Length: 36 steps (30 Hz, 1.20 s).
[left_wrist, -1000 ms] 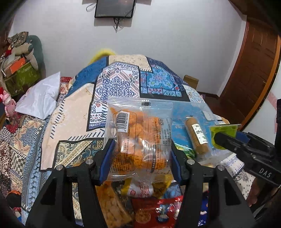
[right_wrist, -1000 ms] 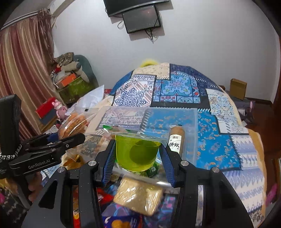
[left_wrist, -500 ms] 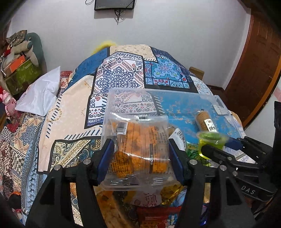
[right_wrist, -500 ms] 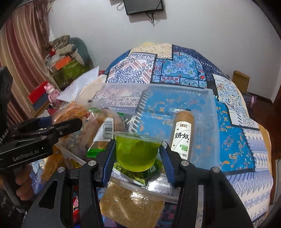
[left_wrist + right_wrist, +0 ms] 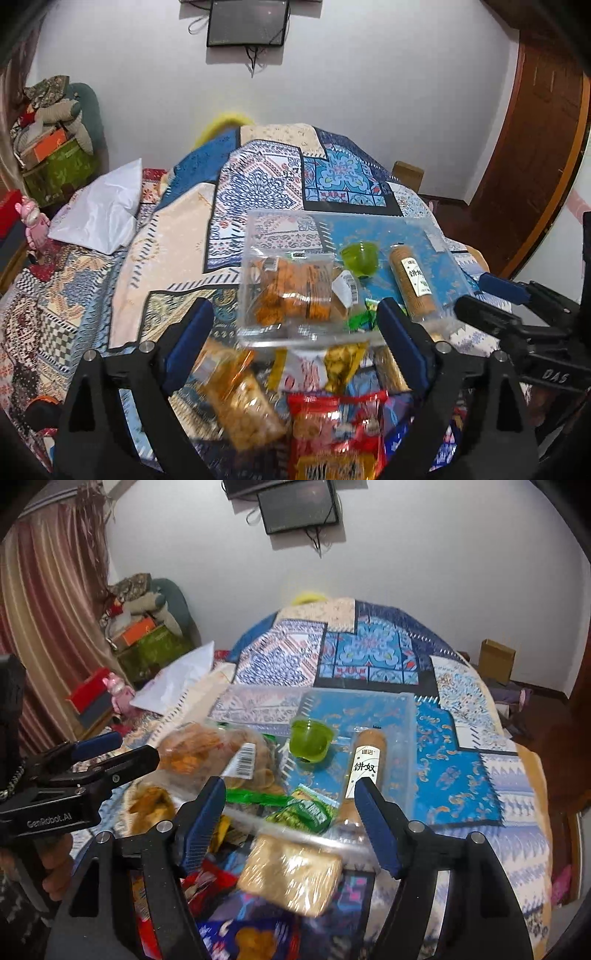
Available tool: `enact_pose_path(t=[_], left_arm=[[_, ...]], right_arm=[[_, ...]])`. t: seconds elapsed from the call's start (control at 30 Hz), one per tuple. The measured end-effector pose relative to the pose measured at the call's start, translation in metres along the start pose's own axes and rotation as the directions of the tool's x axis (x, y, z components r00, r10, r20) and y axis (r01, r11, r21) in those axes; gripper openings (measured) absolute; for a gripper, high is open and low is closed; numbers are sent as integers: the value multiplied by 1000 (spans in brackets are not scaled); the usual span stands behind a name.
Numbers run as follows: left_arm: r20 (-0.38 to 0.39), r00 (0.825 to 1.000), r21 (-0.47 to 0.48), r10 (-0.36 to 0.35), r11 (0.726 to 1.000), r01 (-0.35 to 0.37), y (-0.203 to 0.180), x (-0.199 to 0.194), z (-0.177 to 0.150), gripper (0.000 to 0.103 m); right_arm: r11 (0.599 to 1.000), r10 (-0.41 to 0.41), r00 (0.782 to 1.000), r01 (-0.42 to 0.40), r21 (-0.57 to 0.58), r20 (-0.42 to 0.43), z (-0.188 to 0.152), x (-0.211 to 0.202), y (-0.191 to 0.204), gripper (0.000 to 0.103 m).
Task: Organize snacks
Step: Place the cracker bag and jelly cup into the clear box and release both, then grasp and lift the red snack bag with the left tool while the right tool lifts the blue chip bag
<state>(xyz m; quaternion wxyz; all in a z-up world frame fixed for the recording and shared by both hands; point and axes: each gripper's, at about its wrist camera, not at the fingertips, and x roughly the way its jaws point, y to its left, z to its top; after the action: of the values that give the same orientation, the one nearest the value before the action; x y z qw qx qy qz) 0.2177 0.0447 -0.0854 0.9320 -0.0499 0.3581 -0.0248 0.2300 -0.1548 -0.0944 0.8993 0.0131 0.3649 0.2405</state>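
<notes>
A clear plastic bin [image 5: 436, 236] [image 5: 406, 709] sits on the patterned bedspread. Inside lie a clear packet of orange snacks [image 5: 291, 291] [image 5: 199, 753], a green jelly cup [image 5: 360, 258] [image 5: 310, 740] and a brown biscuit roll [image 5: 412, 284] [image 5: 365, 764]. My left gripper [image 5: 295, 332] is open and empty, just short of the bin's near wall. My right gripper [image 5: 290, 812] is open and empty, also in front of the bin. A pile of loose snack packets [image 5: 332, 417] [image 5: 291, 871] lies under both grippers.
A green packet [image 5: 303, 812] leans at the bin's near edge. A white pillow [image 5: 99, 210] lies on the left of the bed. Boxes and plush toys [image 5: 144, 635] are stacked at the far left wall. A wooden door [image 5: 535, 147] stands on the right.
Both grippers have opened and drawn back. The orange snack packet and the green jelly cup were let go and now lie in the bin.
</notes>
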Motion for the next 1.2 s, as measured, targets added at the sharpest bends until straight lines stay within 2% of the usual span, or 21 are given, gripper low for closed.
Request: enact_pose_path(t=[0.2, 0.43, 0.63, 0.8, 1.07, 1.17, 1.2], left_arm=[[-34, 999, 17, 1, 1000, -1, -2, -24, -29, 91], [-119, 993, 22, -13, 1000, 16, -3, -34, -79, 91], [-182, 983, 30, -22, 999, 28, -8, -26, -108, 91], [-194, 980, 18, -31, 999, 35, -12, -18, -112, 91], [-218, 974, 1, -60, 998, 61, -19, 1, -109, 91], [-237, 969, -9, -68, 998, 68, -21, 12, -110, 91], [-243, 967, -16, -74, 997, 72, -21, 15, -111, 91]], right_arm=[[999, 10, 1000, -10, -31, -10, -20, -24, 10, 77], [998, 3, 996, -9, -68, -84, -70, -26, 23, 77], [999, 24, 986, -27, -19, -164, -99, -17, 17, 77], [999, 48, 977, -41, 35, -208, -101, 1, 10, 77], [996, 81, 975, -72, 49, -205, -101, 16, 11, 77], [990, 134, 969, -121, 74, -207, -102, 18, 8, 63], [988, 145, 967, -131, 82, -209, -103, 18, 6, 62]])
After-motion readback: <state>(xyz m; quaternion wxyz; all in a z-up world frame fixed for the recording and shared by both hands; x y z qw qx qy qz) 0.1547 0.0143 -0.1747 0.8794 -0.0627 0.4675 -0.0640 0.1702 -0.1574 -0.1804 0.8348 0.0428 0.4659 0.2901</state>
